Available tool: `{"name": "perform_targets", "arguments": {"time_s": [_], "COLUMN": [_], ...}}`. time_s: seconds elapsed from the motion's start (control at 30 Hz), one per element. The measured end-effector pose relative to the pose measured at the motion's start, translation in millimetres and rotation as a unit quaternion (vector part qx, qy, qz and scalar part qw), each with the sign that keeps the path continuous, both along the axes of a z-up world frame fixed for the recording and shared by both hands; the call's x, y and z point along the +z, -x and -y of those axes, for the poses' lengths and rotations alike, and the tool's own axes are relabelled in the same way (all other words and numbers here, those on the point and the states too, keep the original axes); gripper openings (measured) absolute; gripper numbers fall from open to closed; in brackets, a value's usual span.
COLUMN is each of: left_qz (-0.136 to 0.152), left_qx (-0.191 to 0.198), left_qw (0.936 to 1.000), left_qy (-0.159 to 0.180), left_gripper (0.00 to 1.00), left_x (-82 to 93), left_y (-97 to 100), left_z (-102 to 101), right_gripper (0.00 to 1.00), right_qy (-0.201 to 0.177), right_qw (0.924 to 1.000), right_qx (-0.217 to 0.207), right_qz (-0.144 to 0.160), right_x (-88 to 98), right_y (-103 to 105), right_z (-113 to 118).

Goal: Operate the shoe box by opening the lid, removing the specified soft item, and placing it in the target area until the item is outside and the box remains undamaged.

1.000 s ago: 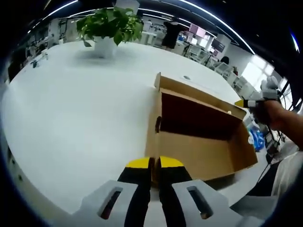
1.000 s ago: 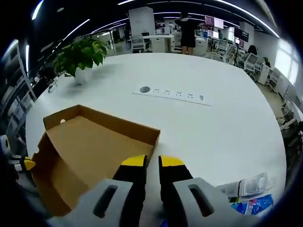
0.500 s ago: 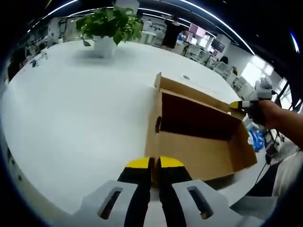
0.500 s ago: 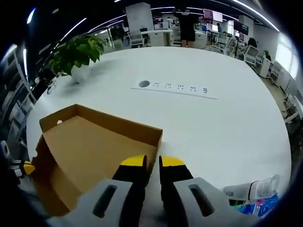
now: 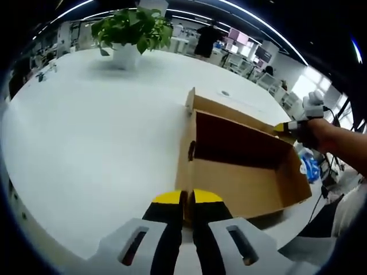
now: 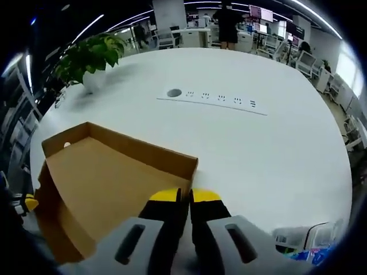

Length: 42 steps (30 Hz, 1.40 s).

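Observation:
A brown cardboard shoe box (image 5: 241,183) lies on the white table (image 5: 86,132), its lid (image 6: 103,183) swung up and the inside dark in shadow. No soft item is visible in it. My left gripper (image 5: 187,198) is shut at the bottom of its view, with the box's near wall edge running down between the yellow tips. A hand holds my right gripper (image 5: 285,127) at the lid's far rim. From the right gripper view, that gripper (image 6: 184,196) is shut on the lid's side wall (image 6: 143,152). The left gripper (image 6: 28,201) sits at the box's left corner.
A potted plant (image 5: 132,28) (image 6: 89,57) stands far back on the table. A socket strip (image 6: 218,98) is set in the tabletop beyond the lid. A blue packet (image 5: 309,166) and a clear plastic thing (image 6: 304,235) lie near the table edge. Desks and people fill the background.
The right gripper's jaws closed from a small gap onto the lid's wall, and in the left gripper view it shifted slightly up and left along the rim. The left gripper has not moved.

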<state>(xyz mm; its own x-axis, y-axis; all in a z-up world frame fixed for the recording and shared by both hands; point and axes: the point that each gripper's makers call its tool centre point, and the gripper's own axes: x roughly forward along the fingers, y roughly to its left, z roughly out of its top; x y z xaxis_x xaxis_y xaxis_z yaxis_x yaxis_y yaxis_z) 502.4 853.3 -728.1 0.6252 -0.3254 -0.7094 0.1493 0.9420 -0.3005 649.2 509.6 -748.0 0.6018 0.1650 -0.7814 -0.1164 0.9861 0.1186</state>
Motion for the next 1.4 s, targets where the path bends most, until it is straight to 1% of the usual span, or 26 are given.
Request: {"name": "perform_targets", "arguments": {"time_s": [0.1, 0.13, 0.27, 0.37, 0.67, 0.8, 0.93, 0.97, 1.1, 1.27, 1.3, 1.4], "left_qz": [0.001, 0.001, 0.001, 0.003, 0.003, 0.002, 0.002, 0.002, 0.002, 0.000, 0.000, -0.002], "left_qx": [-0.002, -0.001, -0.002, -0.002, -0.005, -0.005, -0.006, -0.008, -0.008, -0.007, -0.009, -0.006], "left_qw": [1.0000, 1.0000, 1.0000, 1.0000, 1.0000, 1.0000, 1.0000, 1.0000, 1.0000, 1.0000, 1.0000, 1.0000], "left_qy": [-0.001, 0.000, -0.001, -0.002, -0.002, -0.001, -0.002, -0.003, -0.001, 0.002, 0.001, 0.006], "left_gripper": [0.01, 0.01, 0.01, 0.01, 0.01, 0.01, 0.01, 0.01, 0.01, 0.01, 0.01, 0.01], "left_x": [-0.1, -0.2, -0.1, -0.2, 0.2, 0.3, 0.2, 0.3, 0.1, 0.0, -0.1, 0.0], "left_y": [0.0, 0.1, 0.3, 0.7, 0.3, 0.5, 1.6, 2.3, 3.1, 3.5, 3.6, 4.6], "left_z": [0, 0, 0, 0, 1, 1, 2, 3, 4, 4, 4, 5], "right_gripper": [0.02, 0.01, 0.02, 0.03, 0.04, 0.01, 0.00, 0.00, 0.00, 0.00, 0.00, 0.00], "right_qy": [0.000, -0.007, -0.002, -0.003, -0.001, 0.013, 0.012, 0.012, 0.009, -0.001, -0.007, -0.008], "right_qw": [1.0000, 0.9999, 1.0000, 0.9999, 0.9995, 0.9993, 0.9998, 0.9998, 0.9995, 0.9985, 0.9979, 0.9966], "right_qx": [-0.001, -0.007, -0.002, -0.001, 0.005, 0.018, 0.012, 0.014, 0.016, 0.012, 0.009, 0.013], "right_qz": [-0.002, -0.004, -0.005, -0.016, -0.030, -0.030, -0.007, 0.003, 0.024, 0.053, 0.064, 0.081], "right_x": [-0.4, -0.4, -1.2, -3.0, -9.4, -8.8, 0.2, 5.0, 17.5, 35.5, 40.8, 50.4], "right_y": [1, 2, 1, 1, 1, 0, -4, -6, -7, -5, -6, -4], "right_z": [3, 2, 2, 1, 0, -2, -1, -1, 1, 2, 2, 2]}}
